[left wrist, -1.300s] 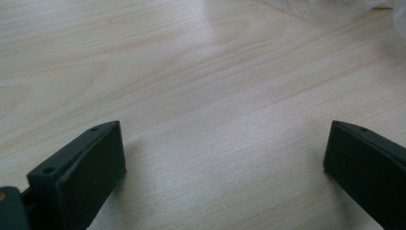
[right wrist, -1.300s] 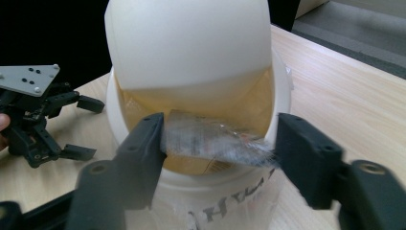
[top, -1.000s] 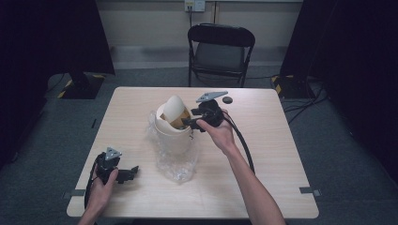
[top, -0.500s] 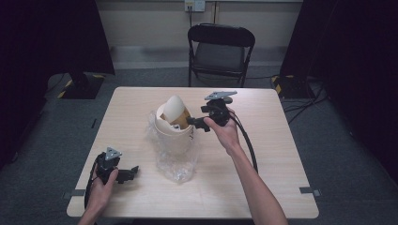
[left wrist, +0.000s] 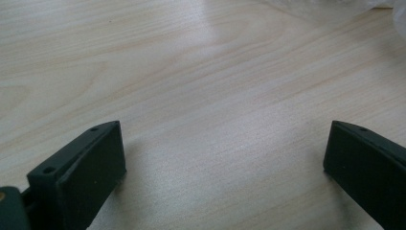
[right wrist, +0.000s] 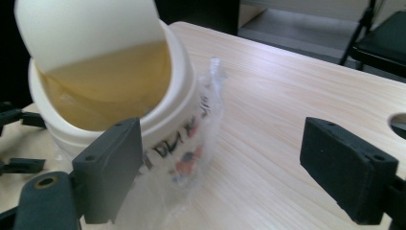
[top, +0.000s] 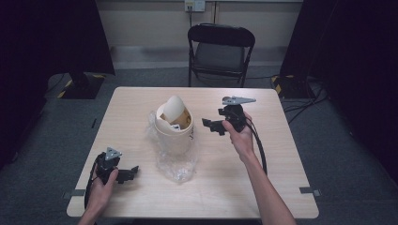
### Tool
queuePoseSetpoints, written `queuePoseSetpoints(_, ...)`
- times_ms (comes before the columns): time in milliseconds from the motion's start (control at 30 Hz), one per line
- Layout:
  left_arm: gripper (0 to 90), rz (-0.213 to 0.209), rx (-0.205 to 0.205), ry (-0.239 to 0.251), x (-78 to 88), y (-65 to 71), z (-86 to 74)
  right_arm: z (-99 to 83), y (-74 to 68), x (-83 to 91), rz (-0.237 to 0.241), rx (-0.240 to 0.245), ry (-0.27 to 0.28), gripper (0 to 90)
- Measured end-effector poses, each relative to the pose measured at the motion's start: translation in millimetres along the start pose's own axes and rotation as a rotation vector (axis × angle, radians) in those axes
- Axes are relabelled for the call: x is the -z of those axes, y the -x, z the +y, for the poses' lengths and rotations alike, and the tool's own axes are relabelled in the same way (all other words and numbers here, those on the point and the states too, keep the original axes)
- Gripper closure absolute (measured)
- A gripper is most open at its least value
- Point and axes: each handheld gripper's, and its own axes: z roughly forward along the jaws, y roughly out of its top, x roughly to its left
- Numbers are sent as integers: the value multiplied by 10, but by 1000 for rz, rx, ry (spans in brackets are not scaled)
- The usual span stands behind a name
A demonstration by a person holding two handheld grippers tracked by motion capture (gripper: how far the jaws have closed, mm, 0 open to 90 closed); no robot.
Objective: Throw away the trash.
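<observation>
A cream bin with a tilted swing lid stands mid-table, and a clear plastic bag is crumpled around and in front of it. My right gripper hovers just right of the bin, open and holding nothing. In the right gripper view the bin sits behind the left jaw of the right gripper, its lid tipped up, and the bag hangs down its side. My left gripper rests open near the table's front left. The left gripper has bare wood between its jaws.
The wooden table has free surface right of and in front of the bin. A black folding chair stands behind the far edge. Dark curtains flank the room. A cable trails from the right gripper along the forearm.
My right gripper has drawn back from the bin's rim, moving right and slightly toward the person. The left gripper and the bin have stayed put.
</observation>
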Motion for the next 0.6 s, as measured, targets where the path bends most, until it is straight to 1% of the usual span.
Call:
queuePoseSetpoints(67, 1, 1, 0, 0, 0, 0, 0, -44, 29, 21, -10, -16, -13, 146)
queuePoseSetpoints(167, 0, 1, 0, 0, 0, 0, 0, -113, 71, 52, -49, -19, -31, 149)
queuePoseSetpoints(233, 0, 1, 0, 0, 0, 0, 0, -161, 100, 87, -75, -31, -45, 154)
queuePoseSetpoints(367, 0, 0, 0, 0, 0, 0, 0, -249, 136, 164, -104, -25, -50, 156)
queuePoseSetpoints(467, 0, 0, 0, 0, 0, 0, 0, -315, 172, 247, -128, -36, -44, 156)
queuePoseSetpoints(567, 0, 0, 0, 0, 0, 0, 0, -369, 197, 323, -157, -36, -42, 155)
queuePoseSetpoints(600, 0, 0, 0, 0, 0, 0, 0, -384, 203, 342, -156, -33, -50, 156)
